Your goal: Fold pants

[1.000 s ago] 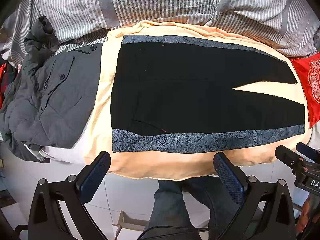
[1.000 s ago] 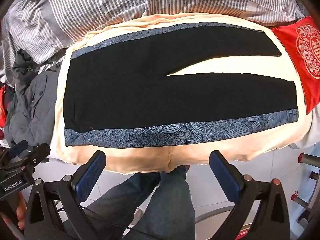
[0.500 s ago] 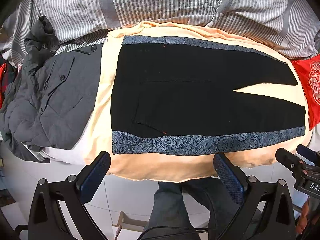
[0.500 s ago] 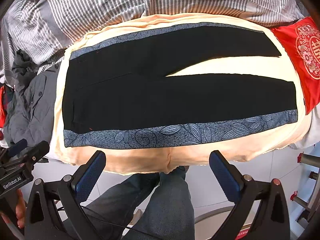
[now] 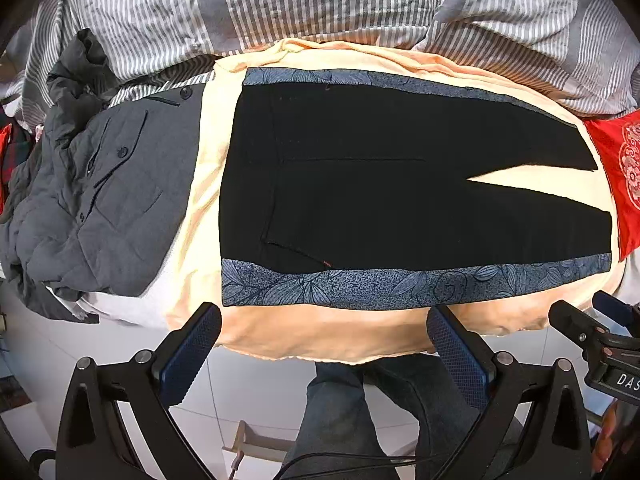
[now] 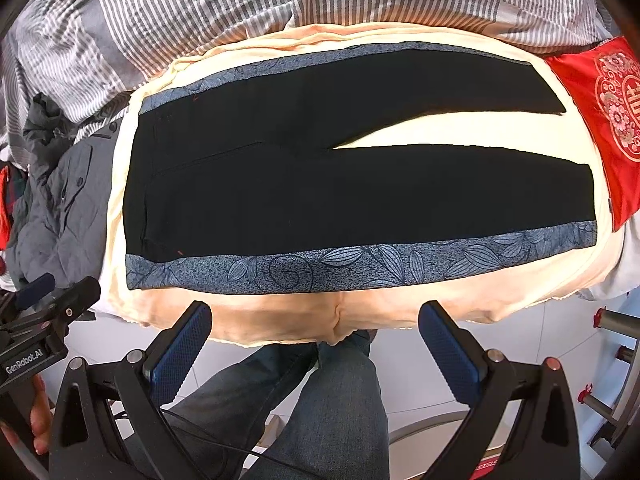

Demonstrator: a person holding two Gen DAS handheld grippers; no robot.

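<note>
Black pants (image 5: 380, 184) with blue leaf-patterned side stripes lie flat on a cream cloth (image 5: 320, 336), waist to the left and legs spread to the right. They also show in the right wrist view (image 6: 320, 192). My left gripper (image 5: 324, 332) is open and empty, held over the near edge of the cloth below the waist half. My right gripper (image 6: 316, 328) is open and empty, over the near edge below the middle of the pants. Neither touches the pants.
A grey jacket (image 5: 92, 200) is heaped left of the cloth. A striped duvet (image 5: 320, 0) lies behind. A red embroidered cushion (image 6: 600, 120) sits at the right end. The person's jeans legs (image 6: 320, 408) stand on white floor tiles below.
Both grippers have crept slightly nearer the bed; the pants sit a little lower in each view. Pants and jaws are unchanged.
</note>
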